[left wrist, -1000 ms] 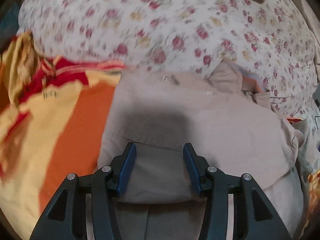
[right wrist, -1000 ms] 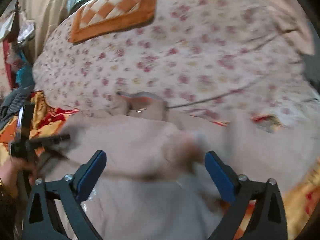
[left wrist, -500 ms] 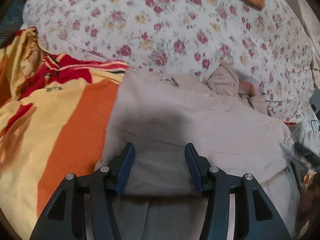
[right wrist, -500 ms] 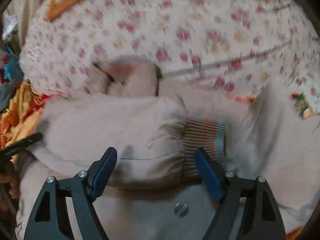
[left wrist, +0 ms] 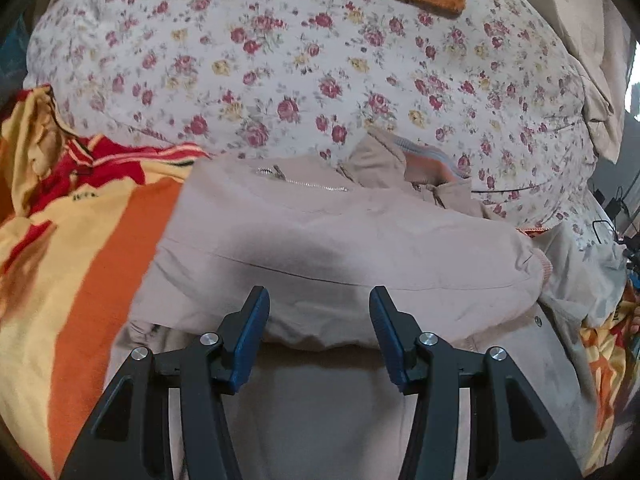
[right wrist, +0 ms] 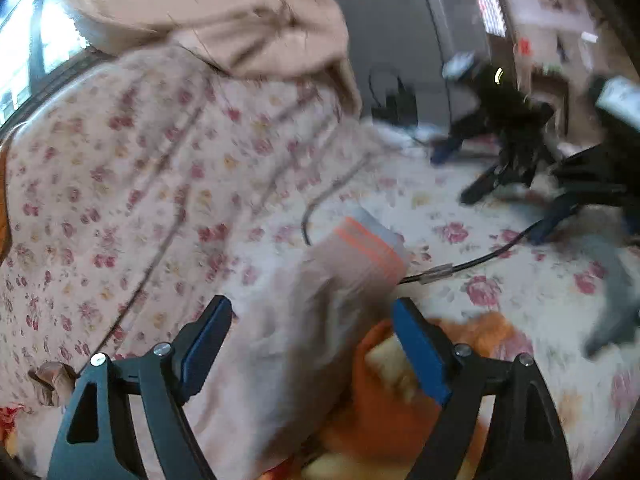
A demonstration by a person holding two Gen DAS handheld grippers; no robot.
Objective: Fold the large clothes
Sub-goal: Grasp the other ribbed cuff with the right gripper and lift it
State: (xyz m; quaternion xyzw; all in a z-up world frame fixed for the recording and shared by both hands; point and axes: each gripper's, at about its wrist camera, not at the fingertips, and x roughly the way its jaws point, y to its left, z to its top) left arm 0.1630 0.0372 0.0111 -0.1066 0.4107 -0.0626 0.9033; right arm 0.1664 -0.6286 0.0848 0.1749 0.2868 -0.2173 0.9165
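No text can be read with certainty. A small dark mark on the yellow-and-orange striped cloth (left wrist: pixel 84 196), left of the beige jacket (left wrist: pixel 340 248), is too blurred to read.

Floral-sheeted bed (left wrist: pixel 320 60), bright window (right wrist: pixel 24 52) behind, grey cabinet (right wrist: pixel 412 40) beside

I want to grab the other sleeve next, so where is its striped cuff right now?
In the right wrist view the striped cuff lies on the floral bedsheet, just ahead of the open right gripper, beside a black cable.
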